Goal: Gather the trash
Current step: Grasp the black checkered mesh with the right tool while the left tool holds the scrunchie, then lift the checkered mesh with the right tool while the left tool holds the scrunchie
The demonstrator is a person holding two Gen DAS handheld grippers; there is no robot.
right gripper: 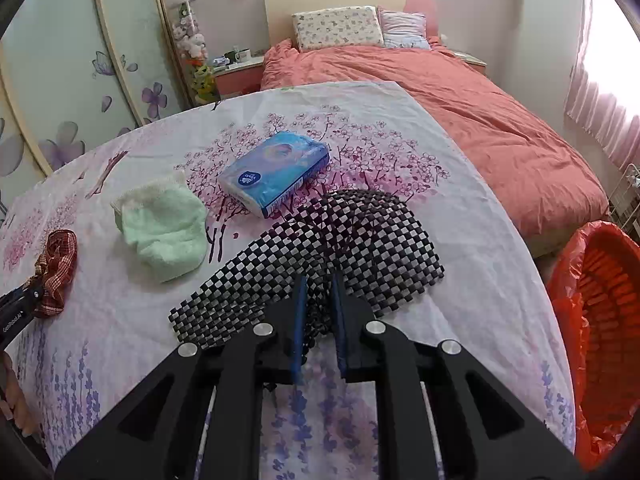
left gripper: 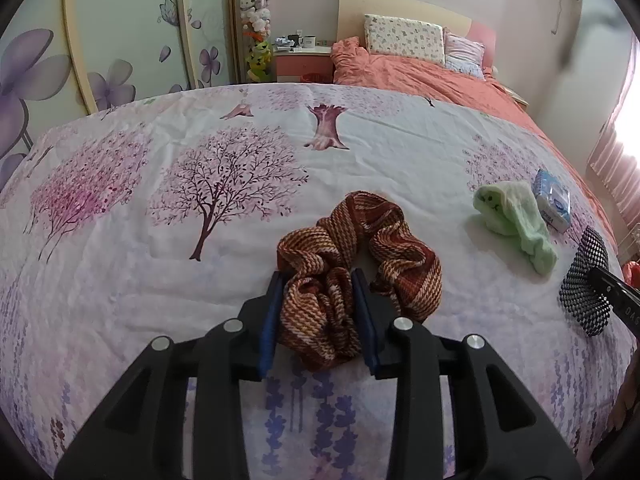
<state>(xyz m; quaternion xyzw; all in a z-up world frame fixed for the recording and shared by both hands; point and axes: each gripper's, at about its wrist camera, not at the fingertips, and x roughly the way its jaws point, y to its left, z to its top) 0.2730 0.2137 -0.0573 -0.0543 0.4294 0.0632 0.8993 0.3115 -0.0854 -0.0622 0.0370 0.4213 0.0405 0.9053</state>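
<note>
Bin (right gripper: 600, 320) placement is what your next move turns on: the red-lined basket sits off the table's right edge, just beside your right gripper (right gripper: 318, 280) and well apart from your left gripper (left gripper: 316, 280), so the right hand is the nearer one to it.

Your right gripper's jaws are pinched narrow on the near edge of the black mesh mat (right gripper: 320, 248). The mat's long axis runs from lower left to upper right across that view, with its far right end pointing roughly toward the bin and the rest still lying on the flowered sheet (right gripper: 400, 128). A swing to the right would likely drag the trailing left end, so lift before you carry.

Your left gripper is closed on the bunched rust-striped cloth (left gripper: 352, 256), which curls in a loop just ahead of the fingertips, toward the left side of the table.

Between the two lie the green towel (right gripper: 164, 232) and, just beyond it, the blue tissue pack (right gripper: 276, 172), both untouched.
</note>
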